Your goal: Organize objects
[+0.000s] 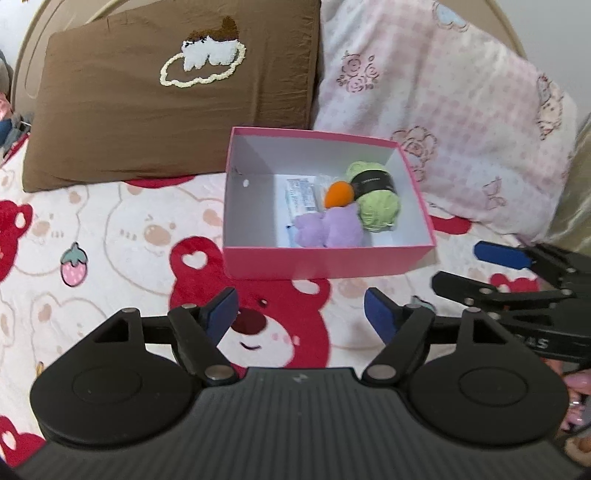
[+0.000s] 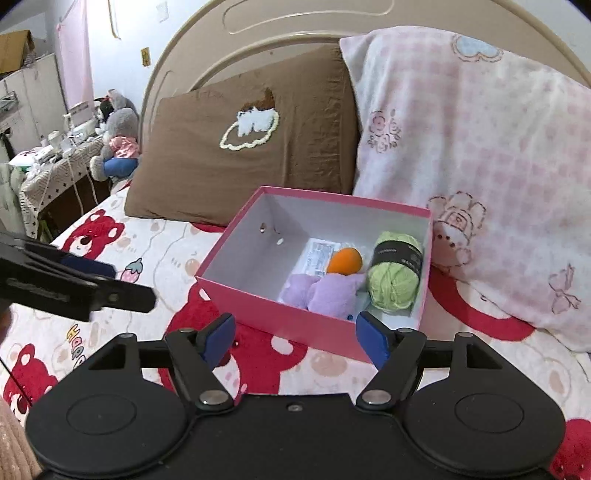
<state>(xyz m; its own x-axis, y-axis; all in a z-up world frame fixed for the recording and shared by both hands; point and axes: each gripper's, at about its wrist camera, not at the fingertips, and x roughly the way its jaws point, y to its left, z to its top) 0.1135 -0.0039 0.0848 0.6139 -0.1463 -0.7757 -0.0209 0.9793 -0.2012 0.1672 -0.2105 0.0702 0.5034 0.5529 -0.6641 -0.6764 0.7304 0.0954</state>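
A pink box (image 1: 325, 260) (image 2: 280, 317) with a white inside lies open on the bed. In it are a green yarn ball (image 1: 376, 195) (image 2: 395, 282), an orange ball (image 1: 338, 192) (image 2: 344, 261), a purple plush toy (image 1: 328, 230) (image 2: 325, 291) and a white packet (image 1: 301, 195) (image 2: 319, 254). My left gripper (image 1: 301, 317) hangs open over the bedsheet in front of the box, nothing between its blue pads. My right gripper (image 2: 295, 338) is open too, just before the box's near wall, and empty. Each gripper shows at the edge of the other's view.
A brown pillow (image 1: 173, 92) (image 2: 243, 147) and a pink checked pillow (image 1: 443, 110) (image 2: 480, 155) lean on the beige headboard (image 2: 295, 26) behind the box. A cluttered bedside table (image 2: 55, 166) and a grey plush toy (image 2: 118, 140) stand at the left. The sheet (image 1: 110, 240) bears red bears.
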